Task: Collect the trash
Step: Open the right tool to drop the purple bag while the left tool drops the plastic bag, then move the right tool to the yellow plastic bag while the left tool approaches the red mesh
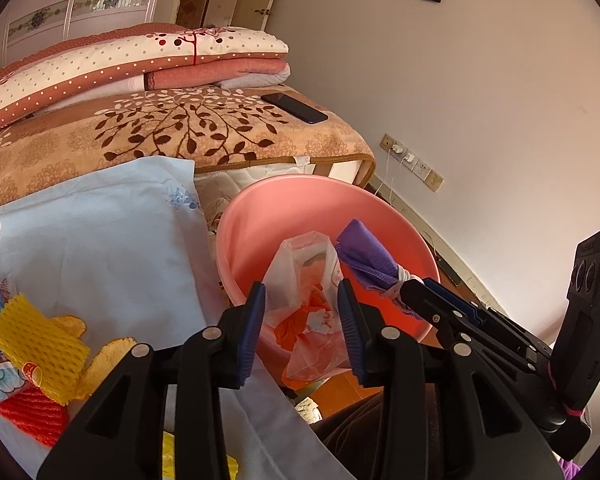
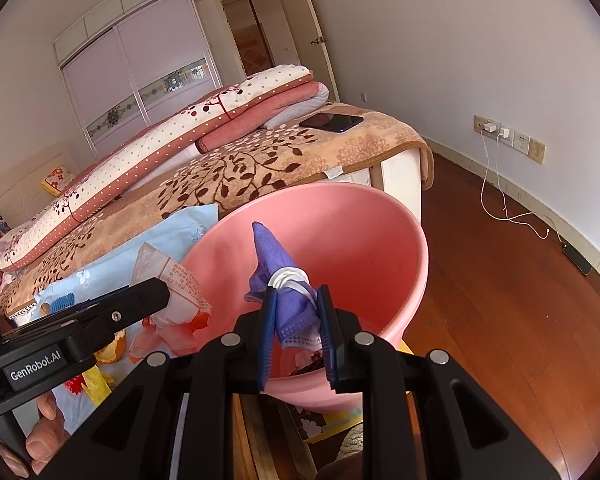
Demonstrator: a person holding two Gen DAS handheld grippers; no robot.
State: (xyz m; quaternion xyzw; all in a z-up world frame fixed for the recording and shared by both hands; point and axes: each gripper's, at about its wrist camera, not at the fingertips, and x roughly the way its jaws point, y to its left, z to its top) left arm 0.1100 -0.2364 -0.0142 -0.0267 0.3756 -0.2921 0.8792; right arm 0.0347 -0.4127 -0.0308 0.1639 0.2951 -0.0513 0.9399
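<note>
the pink basin (image 1: 260,216) leans by the bed. the left gripper (image 1: 302,332) stands apart around the plastic bag (image 1: 308,280) over the rim; better to clear it upward. the right gripper (image 2: 298,322), clamped on the purple mask (image 2: 284,280), should release deep inside. one tong reads "genrobot.ai"; the bag's print is illegible.

One pink basin (image 1: 260,216), one phone (image 1: 294,107), two grippers (image 1: 302,328).

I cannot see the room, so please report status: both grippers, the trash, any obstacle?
Left gripper open, plastic bag loose between fingers, at the pink basin rim. Right gripper shut on purple mask over basin. Nothing in the way.
</note>
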